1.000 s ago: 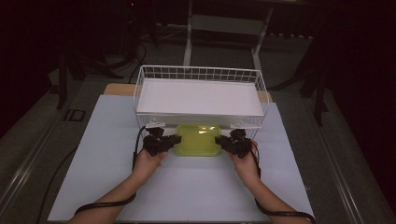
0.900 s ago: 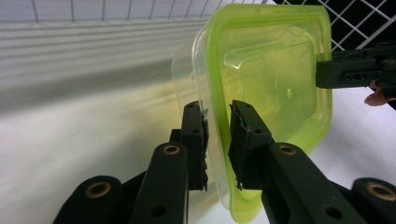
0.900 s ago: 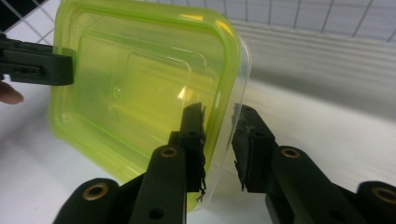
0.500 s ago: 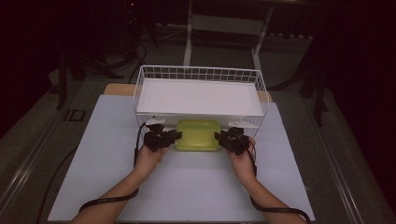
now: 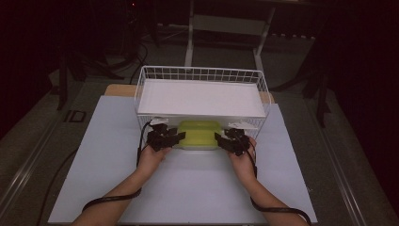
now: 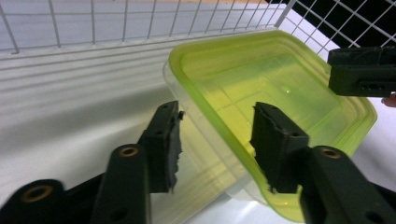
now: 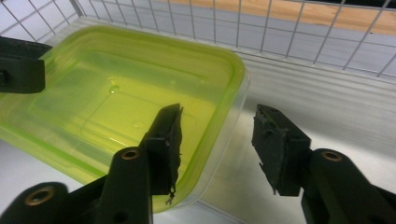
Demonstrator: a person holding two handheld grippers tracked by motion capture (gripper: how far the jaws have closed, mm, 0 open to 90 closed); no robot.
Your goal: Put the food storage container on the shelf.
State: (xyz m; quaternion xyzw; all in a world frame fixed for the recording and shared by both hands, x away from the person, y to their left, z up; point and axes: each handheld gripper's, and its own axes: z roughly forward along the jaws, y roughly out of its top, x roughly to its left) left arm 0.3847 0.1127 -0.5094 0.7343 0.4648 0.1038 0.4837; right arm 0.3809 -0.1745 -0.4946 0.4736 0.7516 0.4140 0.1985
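Container point(image 5: 199, 134) under the basket point(image 5: 202, 75) shelf — a gripper each side.

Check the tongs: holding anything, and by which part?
Nothing held. Both tongs, left and right, have just been opening; each straddles an end rim of the yellow-green lidded container, pads off it.

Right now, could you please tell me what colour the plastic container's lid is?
The lid is translucent yellow-green, clearest in the right gripper view.
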